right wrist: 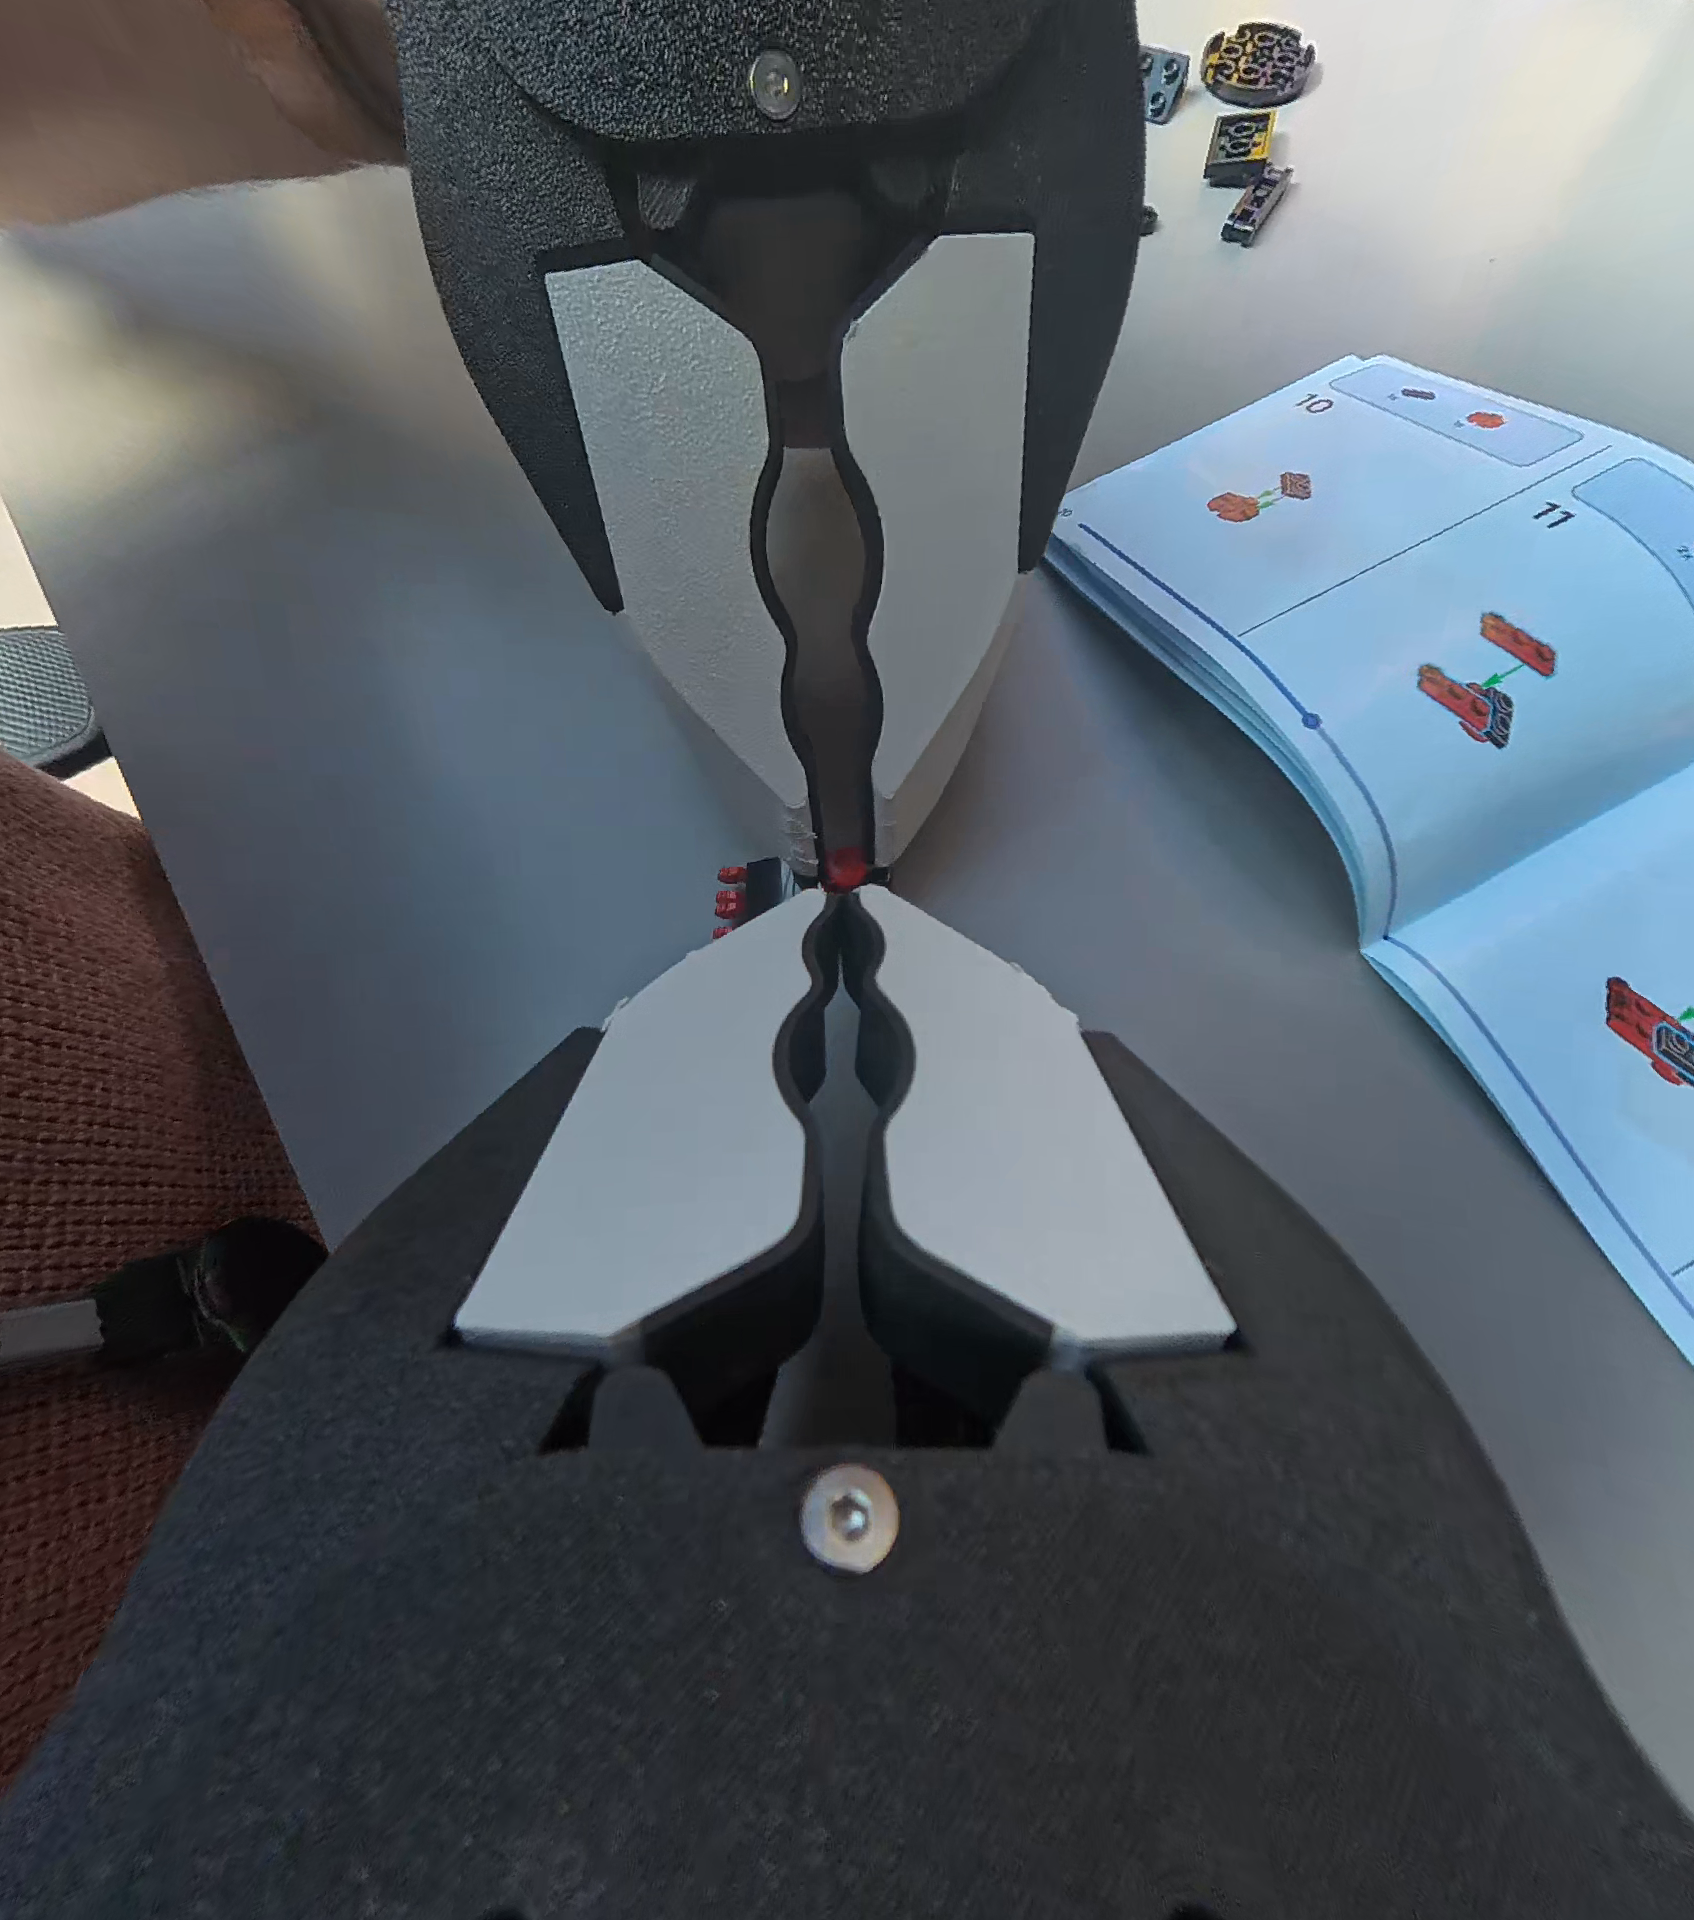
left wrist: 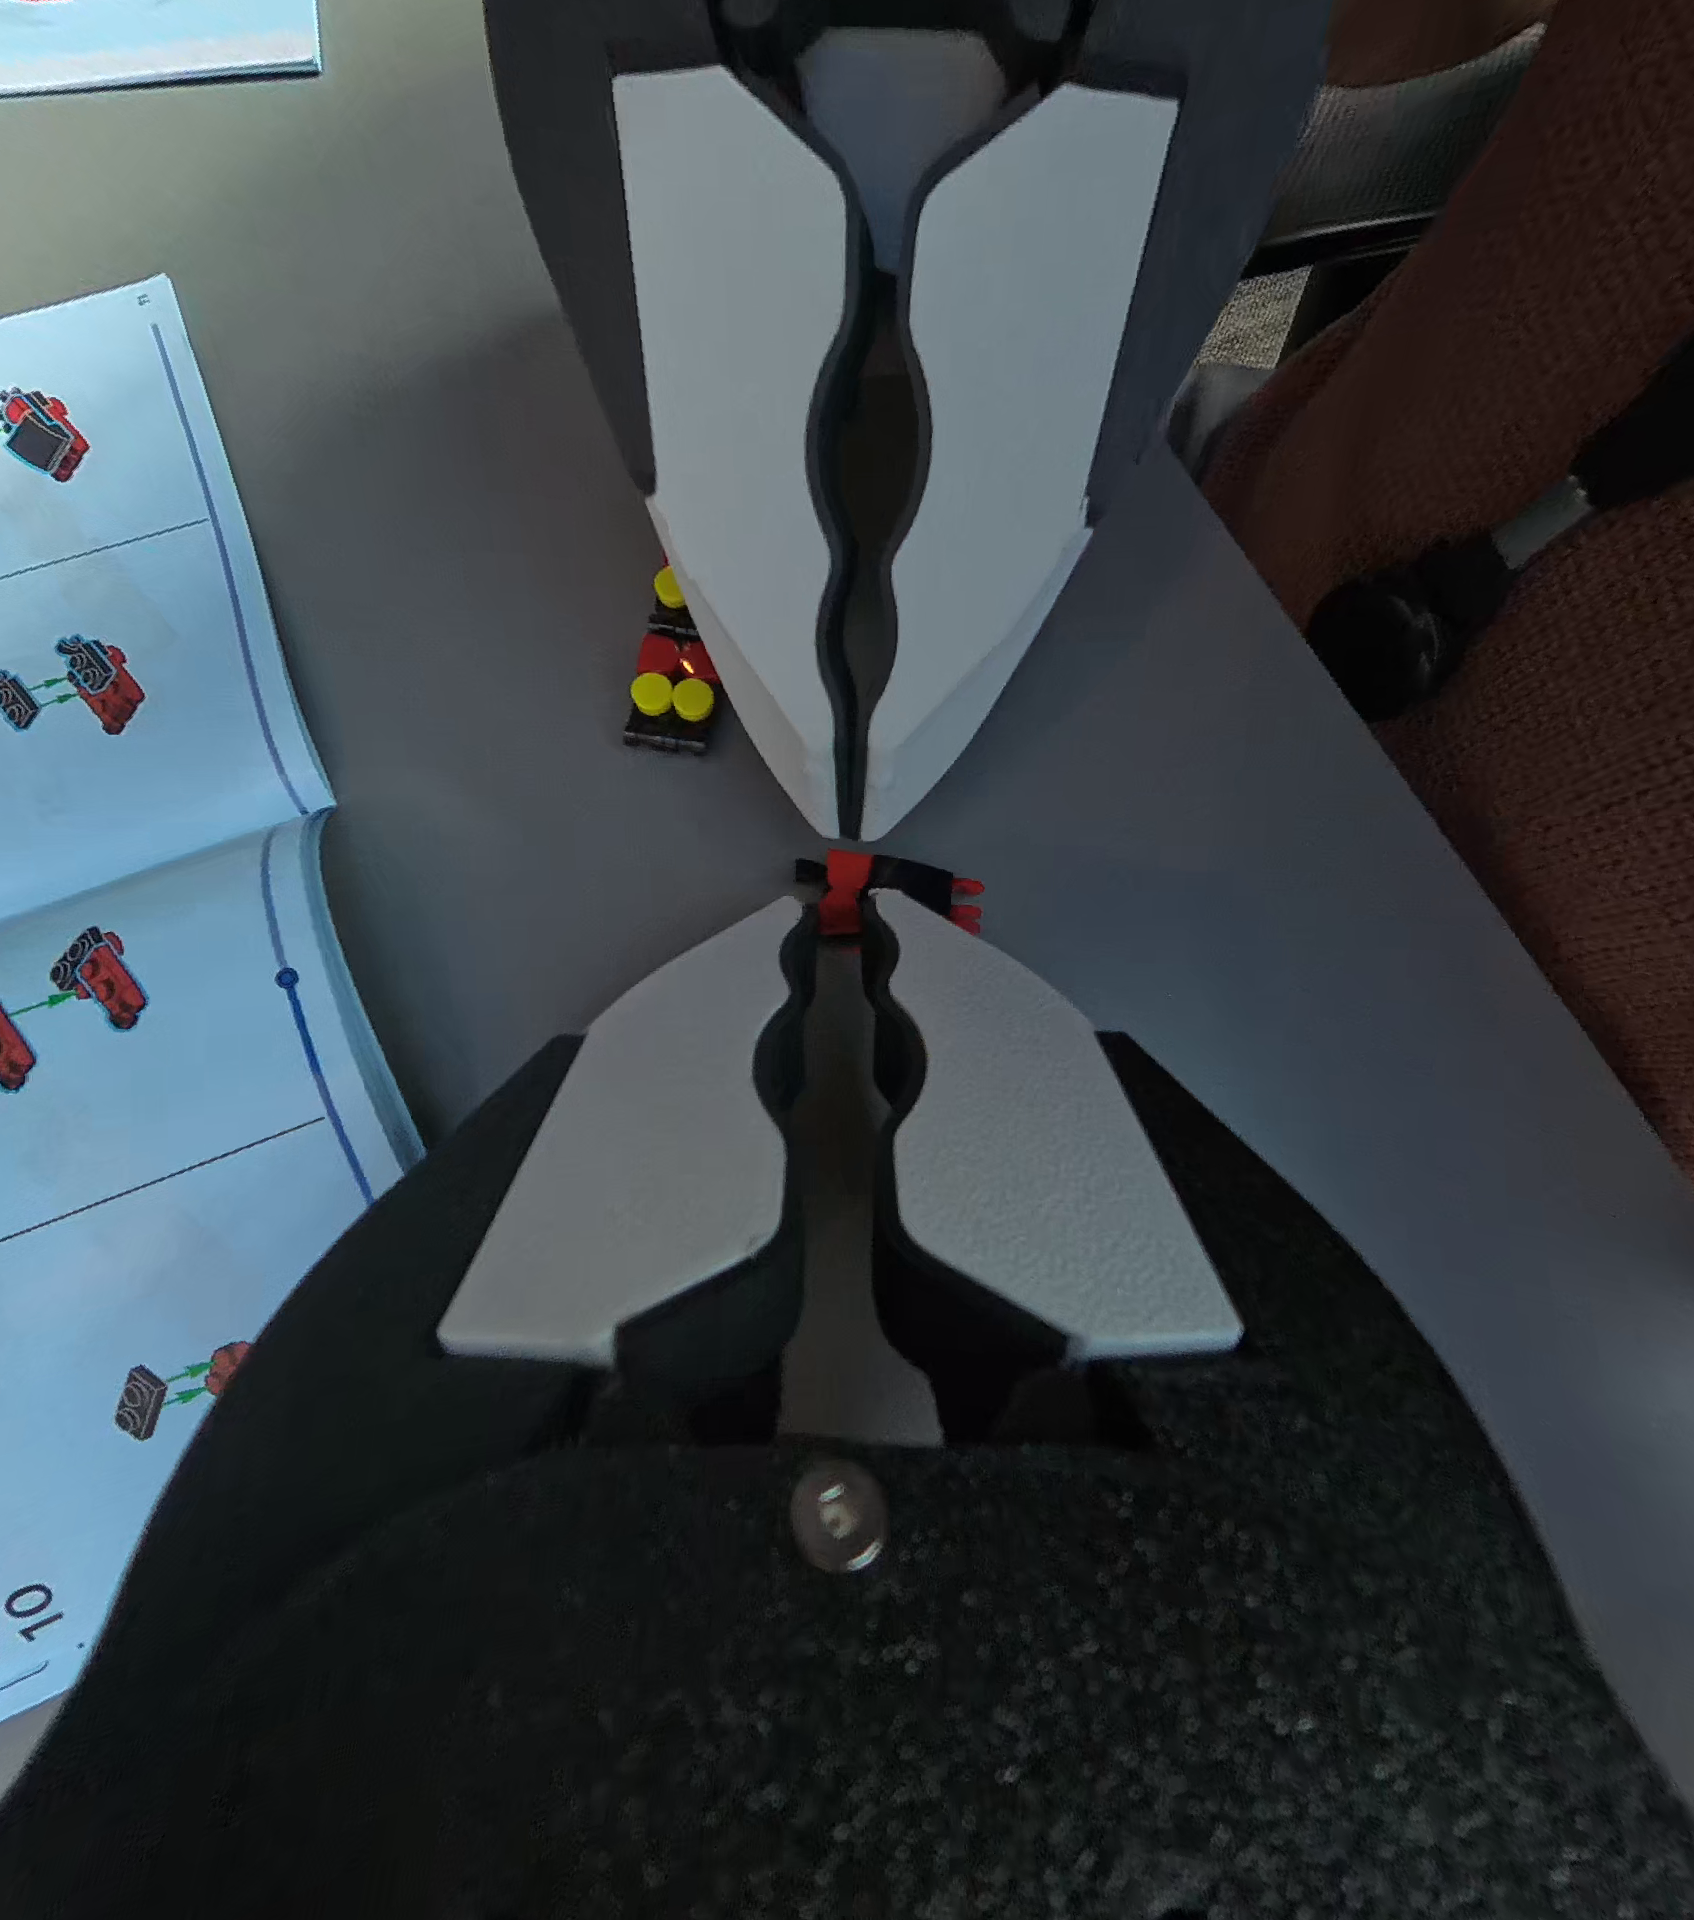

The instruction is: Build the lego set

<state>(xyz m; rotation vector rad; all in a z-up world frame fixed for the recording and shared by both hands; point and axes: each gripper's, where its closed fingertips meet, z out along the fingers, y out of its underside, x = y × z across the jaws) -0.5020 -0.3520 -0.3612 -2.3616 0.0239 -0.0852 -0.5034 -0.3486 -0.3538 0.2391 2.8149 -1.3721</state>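
Note:
My left gripper (left wrist: 838,920) is shut on a small red and black lego assembly (left wrist: 890,891) and holds it above the grey table (left wrist: 1238,935). Red clips (left wrist: 968,902) stick out on the assembly's right side. My right gripper (left wrist: 848,831) comes in from the opposite side, shut, with its tips against the top of the assembly. In the right wrist view my right gripper (right wrist: 836,912) meets the left gripper (right wrist: 843,847) tip to tip. A red part of the assembly (right wrist: 843,869) shows between the left fingers. Whether the right fingers pinch a piece is hidden.
An open instruction booklet (left wrist: 95,831) lies beside the grippers, also in the right wrist view (right wrist: 1497,779). A small build with yellow studs (left wrist: 671,691) sits on the table. Loose dark pieces (right wrist: 1248,104) lie farther off. The table edge (left wrist: 1394,748) and a person's brown clothing (left wrist: 1601,520) are close.

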